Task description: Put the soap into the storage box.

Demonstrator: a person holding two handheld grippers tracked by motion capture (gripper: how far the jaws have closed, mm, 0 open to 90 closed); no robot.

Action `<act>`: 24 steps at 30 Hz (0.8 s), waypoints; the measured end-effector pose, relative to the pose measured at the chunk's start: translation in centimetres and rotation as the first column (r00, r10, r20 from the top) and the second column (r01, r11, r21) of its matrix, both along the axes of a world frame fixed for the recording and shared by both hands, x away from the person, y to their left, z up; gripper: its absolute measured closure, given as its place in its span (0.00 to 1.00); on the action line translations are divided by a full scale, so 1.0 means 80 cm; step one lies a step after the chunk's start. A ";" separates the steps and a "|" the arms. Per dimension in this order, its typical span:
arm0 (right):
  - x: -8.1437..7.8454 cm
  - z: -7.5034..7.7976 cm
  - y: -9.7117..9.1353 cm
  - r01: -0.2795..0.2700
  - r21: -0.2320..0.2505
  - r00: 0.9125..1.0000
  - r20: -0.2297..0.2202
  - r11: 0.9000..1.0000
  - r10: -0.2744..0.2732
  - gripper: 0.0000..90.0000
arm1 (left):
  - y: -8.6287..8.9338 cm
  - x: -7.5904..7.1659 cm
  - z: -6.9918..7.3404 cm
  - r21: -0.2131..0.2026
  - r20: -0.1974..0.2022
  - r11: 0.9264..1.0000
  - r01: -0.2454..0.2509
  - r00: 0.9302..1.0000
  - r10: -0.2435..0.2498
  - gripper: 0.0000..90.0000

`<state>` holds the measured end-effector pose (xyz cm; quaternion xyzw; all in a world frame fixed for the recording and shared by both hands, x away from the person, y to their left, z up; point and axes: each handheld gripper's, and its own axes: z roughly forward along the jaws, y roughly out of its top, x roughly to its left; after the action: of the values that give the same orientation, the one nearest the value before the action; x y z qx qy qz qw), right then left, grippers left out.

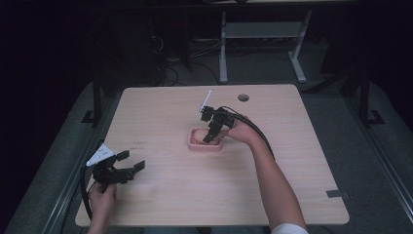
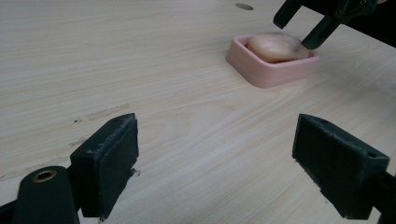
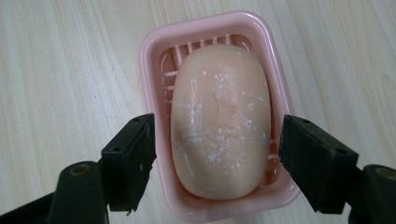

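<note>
A pink soap dish (image 1: 205,145) (image 2: 271,70) (image 3: 151,56) sits near the middle of the wooden table. In it lies a pale peach oval bar of soap (image 3: 219,121) (image 2: 277,46). My right gripper (image 3: 217,154) (image 1: 213,135) hangs open right over the dish, one jaw on each side of the soap, not touching it. In the left gripper view its jaws show above the dish's far side. My left gripper (image 1: 130,162) (image 2: 215,168) is open near the table's front left, empty, pointing toward the dish.
The wooden table (image 1: 160,190) has a round cable hole (image 1: 243,97) at the back right and a dark patch (image 1: 337,194) near the front right edge. Desk legs (image 1: 223,48) and cables stand on the floor beyond.
</note>
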<state>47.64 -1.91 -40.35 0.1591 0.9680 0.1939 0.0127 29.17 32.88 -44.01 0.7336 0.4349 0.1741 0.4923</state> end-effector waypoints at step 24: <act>-0.017 0.009 -0.041 0.044 0.021 0.999 0.013 0.999 -0.044 0.29 | -0.002 0.000 0.000 0.004 0.000 1.000 0.004 1.000 -0.004 0.16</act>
<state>46.28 -5.17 -39.66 0.1791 0.9621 0.2046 0.0218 29.14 32.74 -44.00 0.7353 0.4333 0.1740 0.4911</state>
